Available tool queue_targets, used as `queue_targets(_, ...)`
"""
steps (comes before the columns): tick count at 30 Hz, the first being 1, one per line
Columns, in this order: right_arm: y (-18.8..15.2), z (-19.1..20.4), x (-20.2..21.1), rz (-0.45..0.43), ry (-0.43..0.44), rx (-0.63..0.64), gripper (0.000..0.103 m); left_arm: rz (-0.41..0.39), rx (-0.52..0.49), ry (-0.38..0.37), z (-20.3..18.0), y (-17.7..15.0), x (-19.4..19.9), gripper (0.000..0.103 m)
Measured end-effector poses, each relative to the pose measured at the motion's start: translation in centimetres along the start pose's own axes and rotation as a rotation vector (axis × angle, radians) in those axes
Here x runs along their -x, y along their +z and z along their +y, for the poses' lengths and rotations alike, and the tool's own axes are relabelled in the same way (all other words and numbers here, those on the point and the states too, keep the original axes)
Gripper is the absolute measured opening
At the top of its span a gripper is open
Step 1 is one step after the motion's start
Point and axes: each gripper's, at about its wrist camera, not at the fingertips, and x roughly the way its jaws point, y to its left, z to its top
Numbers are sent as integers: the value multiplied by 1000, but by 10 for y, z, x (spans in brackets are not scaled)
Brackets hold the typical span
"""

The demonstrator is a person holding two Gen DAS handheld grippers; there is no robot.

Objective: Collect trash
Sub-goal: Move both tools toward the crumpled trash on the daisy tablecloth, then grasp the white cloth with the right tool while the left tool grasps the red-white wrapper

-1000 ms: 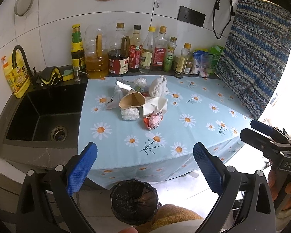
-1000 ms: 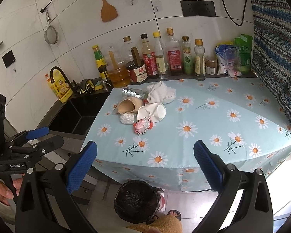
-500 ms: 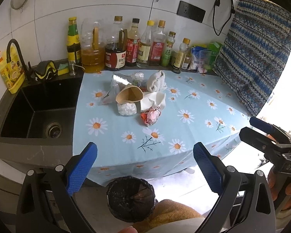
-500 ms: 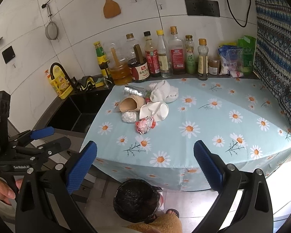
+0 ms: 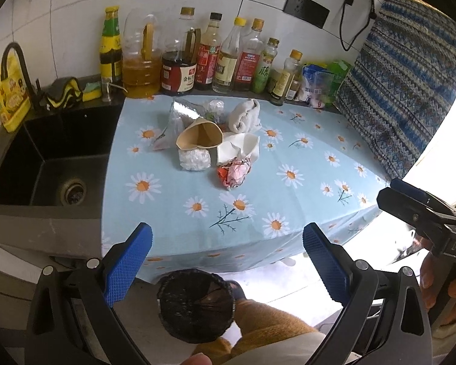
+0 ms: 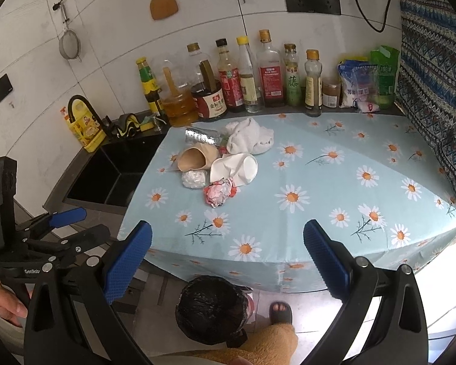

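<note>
On tablecloth (image 5: 288, 206): brown paper cup (image 5: 199, 137) on side, mouth toward camera; both tools spread, empty.

The near half of the table (image 6: 334, 200) is bare cloth, open from its front edge up to the trash pile (image 6: 225, 164), so a hand-held gripper could come in there from the front or from the right. Behind the pile a row of bottles (image 6: 246, 76) stands along the wall and closes that side. The sink (image 5: 54, 167) lies open just to the left. Below the front edge, the bin (image 6: 211, 308) stands on the floor beside a person's foot (image 6: 281, 311).
</note>
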Motion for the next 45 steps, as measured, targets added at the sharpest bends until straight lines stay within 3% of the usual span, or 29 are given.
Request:
queue_targets(15,85,-42,-89,113,132,87,99,52,131,77,-8,41,-63,96)
queue_targets(26,137,-69,-174,217,270,141,99,159,284,121,-12,45,-138,96)
queue_targets(32,156,-76,-227,271,354,169,99,165,379,120,-4,49,-170,96)
queue_targets(40,168,-69,-278,339,399,243,90,165,375,177,-5,55,-190,96)
queue_targets(43,171,-68,-288,348,385,254,89,172,401,157,-2,53,-198,95)
queue_targets(45,172,-68,-293,357,385,262,82,173,429,149,1,51,-202,95)
